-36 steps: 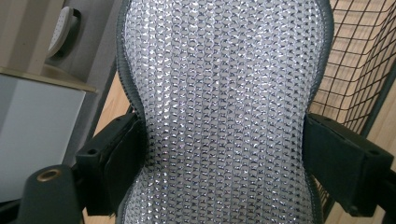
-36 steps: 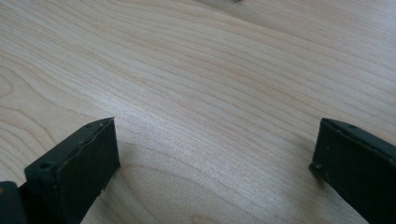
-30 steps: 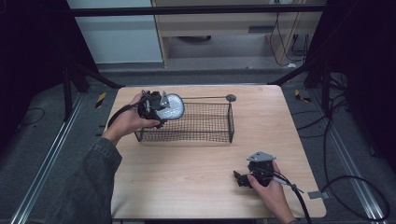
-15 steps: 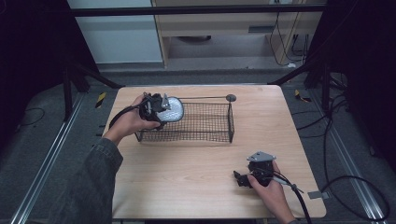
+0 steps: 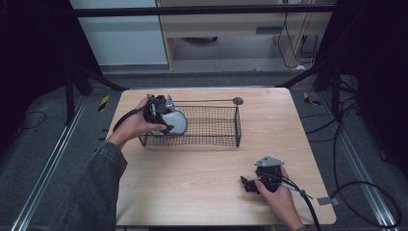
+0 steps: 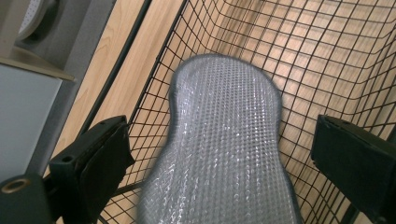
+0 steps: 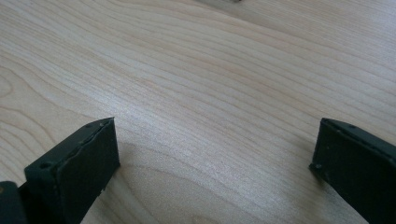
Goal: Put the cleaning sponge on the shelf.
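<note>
At the left of one wooden table (image 5: 192, 173), the left gripper (image 5: 161, 109) hangs over the near-left corner of a single black wire basket (image 5: 216, 126), its jaws spread wide with a gap on either side of one silvery, bubble-textured insole (image 6: 224, 154). The insole stands tilted inside the basket against its left end. Well apart, at the table's near-right, the right gripper (image 5: 260, 180) rests low over bare wood, jaws parted and holding nothing. Two grippers, one basket, one insole are counted.
</note>
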